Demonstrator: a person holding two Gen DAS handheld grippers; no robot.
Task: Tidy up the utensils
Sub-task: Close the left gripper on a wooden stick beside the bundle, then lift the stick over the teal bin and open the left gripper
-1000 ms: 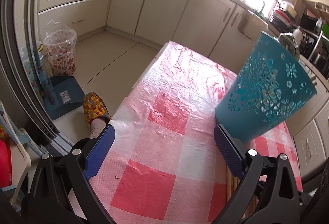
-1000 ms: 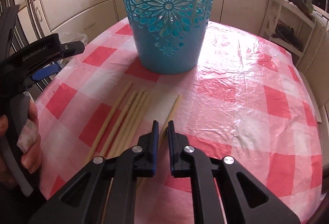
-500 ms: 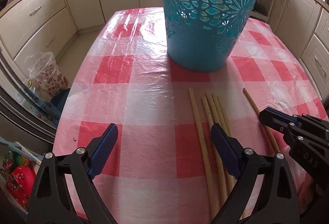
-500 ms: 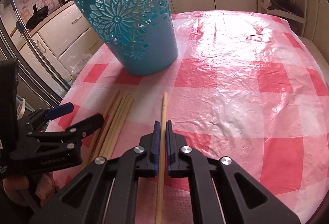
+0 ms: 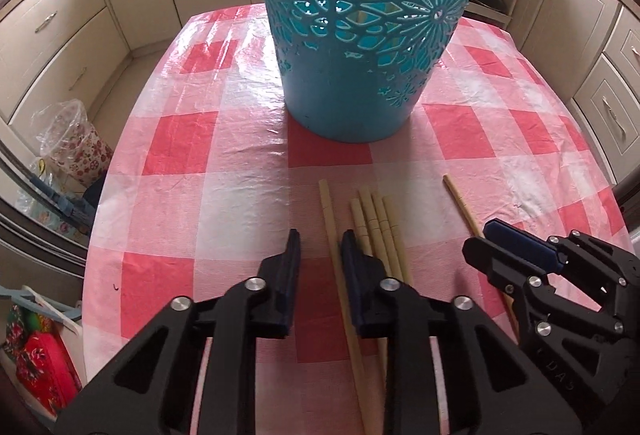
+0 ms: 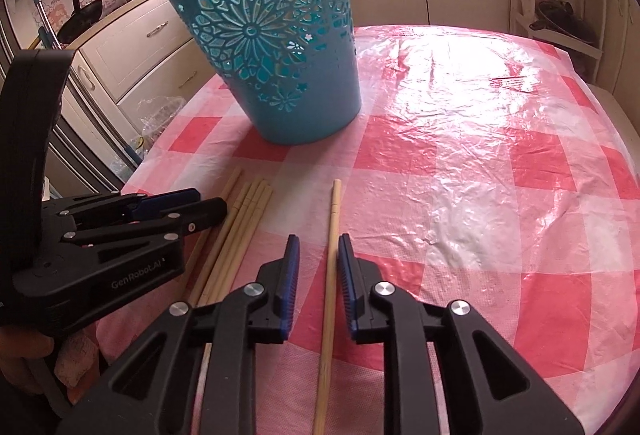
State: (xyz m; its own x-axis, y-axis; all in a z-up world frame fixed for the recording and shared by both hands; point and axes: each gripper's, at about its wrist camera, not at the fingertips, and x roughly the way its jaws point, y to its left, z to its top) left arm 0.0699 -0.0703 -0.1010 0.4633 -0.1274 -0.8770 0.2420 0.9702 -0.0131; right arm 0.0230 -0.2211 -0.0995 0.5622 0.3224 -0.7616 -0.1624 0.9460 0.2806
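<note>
A blue cut-out plastic bucket (image 5: 360, 55) (image 6: 280, 55) stands upright on the red-and-white checked table (image 5: 192, 139). In front of it lie several pale wooden chopsticks (image 5: 380, 231) (image 6: 248, 219). My left gripper (image 5: 320, 261) straddles the leftmost chopstick (image 5: 330, 219); its jaws are closing, with a gap still showing on the left side. A single chopstick (image 6: 334, 219) (image 5: 460, 203) lies apart to the right. My right gripper (image 6: 318, 263) sits over it, jaws opening, pads clear of the stick. Each gripper shows in the other's view: left gripper (image 6: 210, 201), right gripper (image 5: 480, 239).
The table's left edge drops to a floor with a plastic-lined flowered bin (image 5: 76, 151). Cream cabinets (image 5: 60, 47) ring the room. A white shelf rack (image 6: 560, 15) stands behind the table's far right. A hand (image 6: 24, 359) holds the left gripper at the near left.
My left gripper swung from the table's left edge to face the bucket and chopsticks, and its jaws narrowed around the leftmost chopstick. My right gripper's jaws parted slightly around the single chopstick.
</note>
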